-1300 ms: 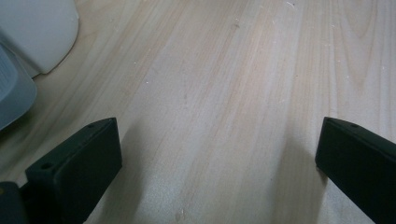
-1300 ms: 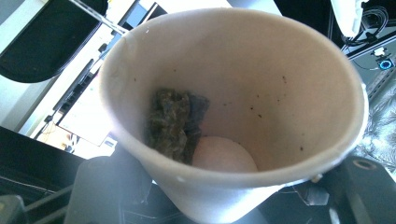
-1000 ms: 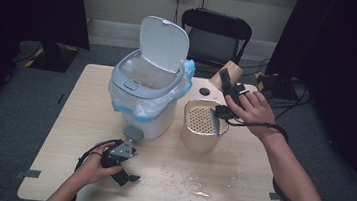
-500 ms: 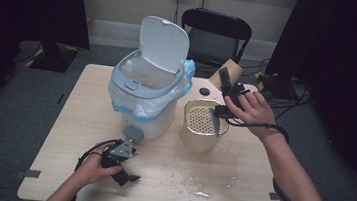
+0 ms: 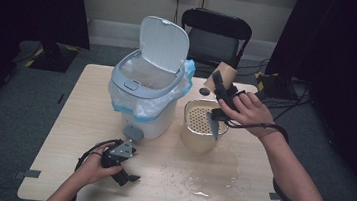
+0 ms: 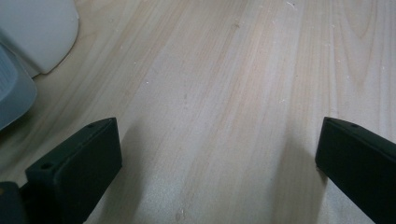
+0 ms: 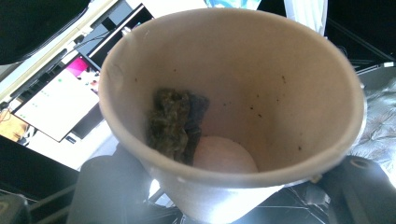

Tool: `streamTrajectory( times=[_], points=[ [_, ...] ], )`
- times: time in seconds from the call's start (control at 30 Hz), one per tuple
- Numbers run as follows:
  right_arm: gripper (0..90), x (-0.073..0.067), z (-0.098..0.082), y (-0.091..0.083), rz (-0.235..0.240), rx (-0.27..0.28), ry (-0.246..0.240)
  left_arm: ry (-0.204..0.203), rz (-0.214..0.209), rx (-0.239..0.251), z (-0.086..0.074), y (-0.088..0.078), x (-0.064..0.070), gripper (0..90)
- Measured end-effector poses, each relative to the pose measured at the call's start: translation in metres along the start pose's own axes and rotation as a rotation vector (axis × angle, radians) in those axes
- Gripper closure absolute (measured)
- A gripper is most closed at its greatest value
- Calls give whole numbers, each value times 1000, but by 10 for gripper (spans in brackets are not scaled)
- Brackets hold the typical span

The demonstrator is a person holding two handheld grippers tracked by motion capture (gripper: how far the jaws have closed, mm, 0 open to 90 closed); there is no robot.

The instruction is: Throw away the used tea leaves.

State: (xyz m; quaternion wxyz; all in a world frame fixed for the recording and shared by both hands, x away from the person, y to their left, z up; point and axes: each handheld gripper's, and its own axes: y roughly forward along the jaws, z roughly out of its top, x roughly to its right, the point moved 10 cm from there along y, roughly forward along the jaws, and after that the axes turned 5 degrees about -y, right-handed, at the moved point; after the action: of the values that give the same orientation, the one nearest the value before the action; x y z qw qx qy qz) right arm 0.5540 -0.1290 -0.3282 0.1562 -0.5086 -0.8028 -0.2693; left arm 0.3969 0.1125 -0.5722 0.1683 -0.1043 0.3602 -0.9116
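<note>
My right gripper (image 5: 220, 85) is held up above the table's far right, shut on a brown paper cup (image 5: 223, 73). In the right gripper view the cup (image 7: 233, 93) is tipped with its mouth toward the camera. A clump of dark wet leaves (image 7: 173, 123) clings to its inner wall, and the black jaws press its sides. Just below it stands a beige pot with a perforated strainer insert (image 5: 202, 124). My left gripper (image 5: 127, 176) rests low at the table's front left. It (image 6: 217, 158) is open, with bare wood between the jaws.
A white pedal bin (image 5: 144, 94) with its lid up and a blue-edged liner stands mid-table, left of the pot. A small black disc (image 5: 204, 91) lies behind the pot. Spilled liquid and crumbs (image 5: 200, 184) mark the front of the table (image 5: 252, 189). A black chair (image 5: 216, 34) is behind.
</note>
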Motion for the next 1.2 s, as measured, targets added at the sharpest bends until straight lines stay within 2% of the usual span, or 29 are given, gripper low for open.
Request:
streamTrajectory(
  times=[0.07, 0.1, 0.13, 0.17, 0.2, 0.23, 0.27, 0.3, 0.33, 0.37, 0.4, 0.43, 0.47, 0.5, 0.53, 0.57, 0.6, 0.63, 0.67, 0.7, 0.77, 0.83, 0.97, 1.0, 1.03, 1.07, 1.1, 1.13, 1.2],
  points=[
    [365, 3, -1, -1, -19, -4, -4, 0, -2, -1, 0, 0, 0, 0],
    [366, 3, -3, -1, -19, -13, 24, 1, -2, 0, 0, 0, 0, 0],
    [371, -4, 0, 2, 48, 6, 52, 1, -3, 0, 0, 0, 0, 0],
    [376, -9, 1, 3, 65, 8, 12, 1, -3, -1, 0, 0, 0, 0],
    [377, -10, 2, 4, 56, 24, 11, 1, -2, 0, 0, 0, 0, 0],
    [377, -10, -2, 3, 58, 6, 41, 0, 0, 0, 0, 0, 0, 0],
    [378, -11, 0, 3, 85, 3, 60, 0, -4, -1, 0, 0, 0, 0],
    [378, -11, 6, 3, 68, 33, 3, 1, -4, -1, 0, 0, 0, 0],
    [378, -7, 8, 1, 30, 47, -17, 1, -4, -1, 0, 0, 0, 0],
    [378, -4, 4, 1, 24, 23, 23, 1, -4, -1, 0, 0, 0, 0],
    [378, -4, 2, 2, 44, -3, 33, 1, -4, -1, 0, 0, 0, 0],
    [378, -4, 5, 3, 33, 12, -21, 1, -4, -1, 0, 0, 0, 0],
    [379, -2, 6, 1, -3, 21, -27, 1, -4, -1, 0, 0, 0, 0],
    [378, -2, 7, 1, 25, 23, -2, 0, -4, -1, 0, 0, 0, 0],
    [379, -5, 12, 0, 54, 40, -51, 0, -4, -1, 0, 0, 0, 0],
    [380, -5, 17, -1, 36, 75, -115, 0, -4, -1, 0, 0, 0, 0],
    [380, -6, 13, -2, 28, 51, -87, 0, -4, 0, 0, 0, 0, 0],
    [379, -3, 9, 0, 24, 28, -15, 1, -4, -1, 0, 0, 0, 0],
    [379, -2, 7, 0, 34, 14, -27, 1, -4, -1, 0, 0, 0, 0],
    [377, -3, 6, 1, 33, 17, -8, 0, -2, -1, 0, 0, 0, 0],
    [376, -3, 4, 1, 27, 18, -6, 1, -4, -1, 0, 0, 0, 0],
    [376, -5, 3, 2, 47, 18, 10, 1, -4, -1, 0, 0, 0, 0],
    [375, -12, 1, 4, 69, 14, 9, 0, -2, -1, 0, 0, 0, 0],
    [375, -13, -2, 4, 73, 7, 5, 1, -4, -1, 0, 0, 0, 0],
    [375, -11, -8, 5, 57, -16, 10, 0, -4, -2, 0, 0, 0, 0],
    [376, -12, -13, 5, 71, -43, 40, 0, -4, -1, 0, 0, 0, 0],
    [379, -14, -8, 4, 88, -22, 17, 3, -11, -8, 0, -1, 1, 0],
    [385, -13, 15, -6, 29, 98, -156, 2, -12, -8, 0, -1, 1, 0],
    [386, -14, 16, -7, 26, 99, -160, 3, -14, -7, 0, -1, 1, 0]
  ],
)
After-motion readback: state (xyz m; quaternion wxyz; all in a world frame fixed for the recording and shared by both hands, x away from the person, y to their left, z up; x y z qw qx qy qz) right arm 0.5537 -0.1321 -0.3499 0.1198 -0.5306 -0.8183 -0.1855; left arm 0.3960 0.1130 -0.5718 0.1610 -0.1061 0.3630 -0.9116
